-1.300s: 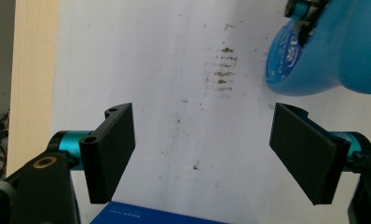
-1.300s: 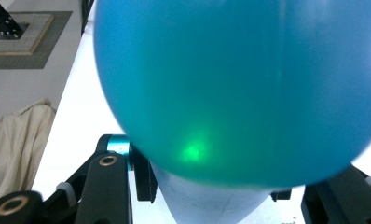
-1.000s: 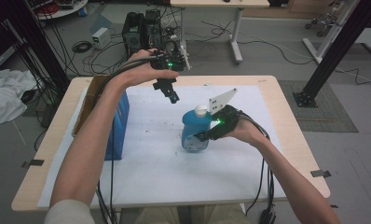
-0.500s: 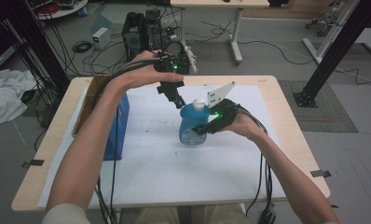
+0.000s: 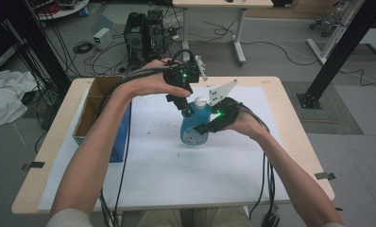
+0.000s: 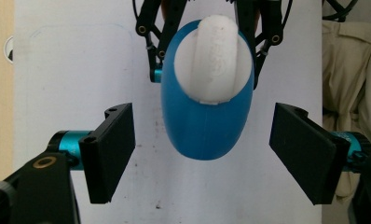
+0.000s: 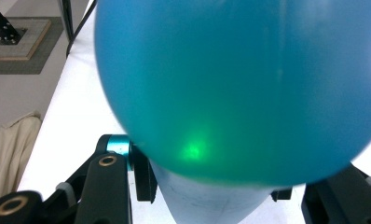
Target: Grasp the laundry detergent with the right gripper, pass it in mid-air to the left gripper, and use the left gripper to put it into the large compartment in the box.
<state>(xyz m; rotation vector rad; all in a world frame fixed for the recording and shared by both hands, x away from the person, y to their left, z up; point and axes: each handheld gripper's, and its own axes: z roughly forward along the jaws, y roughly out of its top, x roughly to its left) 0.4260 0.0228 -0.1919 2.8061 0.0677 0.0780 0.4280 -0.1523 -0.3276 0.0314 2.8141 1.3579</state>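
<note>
**Blue bottle clamped from the side, second claw open above its cap**

The table (image 5: 299, 156), covered with a white sheet, lies under both claws. A cardboard box (image 5: 89, 111) with a blue side stands on the table's edge, well apart from the claws, out beyond the forearm that carries the left gripper (image 5: 185, 108).

The blue bottle (image 5: 193, 125) stands upright on the white sheet, between the two claws. In the high view its body sits directly in front of the right gripper (image 5: 206, 127), which comes in level from the side. That claw is closed on the bottle's lower body: in the right gripper view the blue wall bulges over both black jaws, and they press on the narrower part below the bulge, one to each side.

The left gripper points down over the top of the bottle. Seen along its own jaws in the left gripper view, they stand wide, one to each side of the bottle's shoulder (image 6: 207, 126), with white sheet showing in the gaps, so neither pad touches it. The white cap (image 6: 215, 58) lies just beyond the jaw tips and midway between them; in the high view the cap (image 5: 201, 100) shows just beside the left claw's tip.

A green light on the right gripper throws a glow onto the bottle's wall.
</note>
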